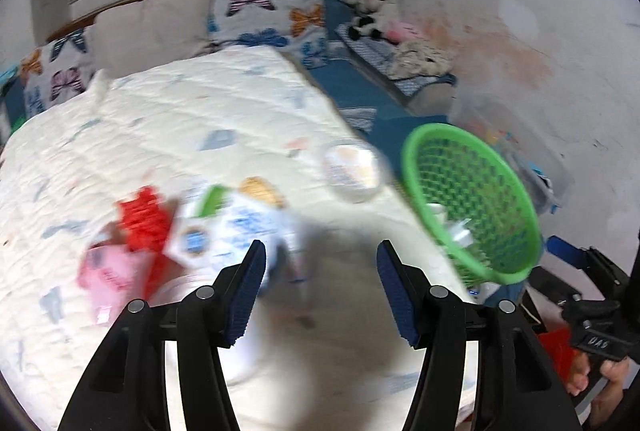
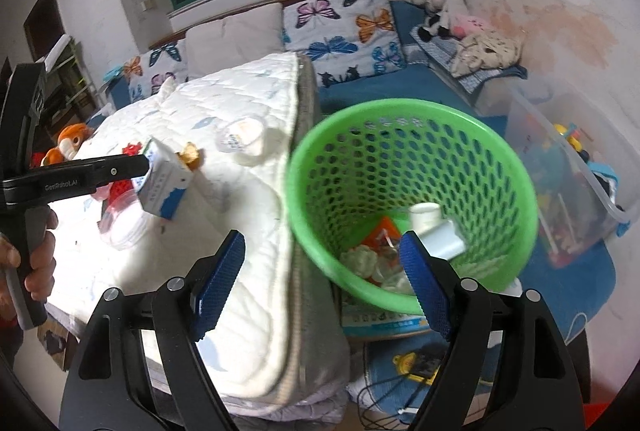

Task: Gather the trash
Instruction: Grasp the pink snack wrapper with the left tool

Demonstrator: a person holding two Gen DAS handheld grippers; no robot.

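Milk carton (image 2: 162,183) sits at the spread left gripper (image 1: 320,287), so pinch it squarely before carrying it off the bed's right edge to the green basket (image 2: 412,215), where the right gripper (image 2: 324,271) waits spread and empty.

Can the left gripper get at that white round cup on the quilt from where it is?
Probably yes: the left gripper is open, and only bare quilt lies between its fingers and the white cup.

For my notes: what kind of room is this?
Most likely a bedroom, perhaps a child's: a quilted bed, butterfly pillows, and plush toys by the wall.
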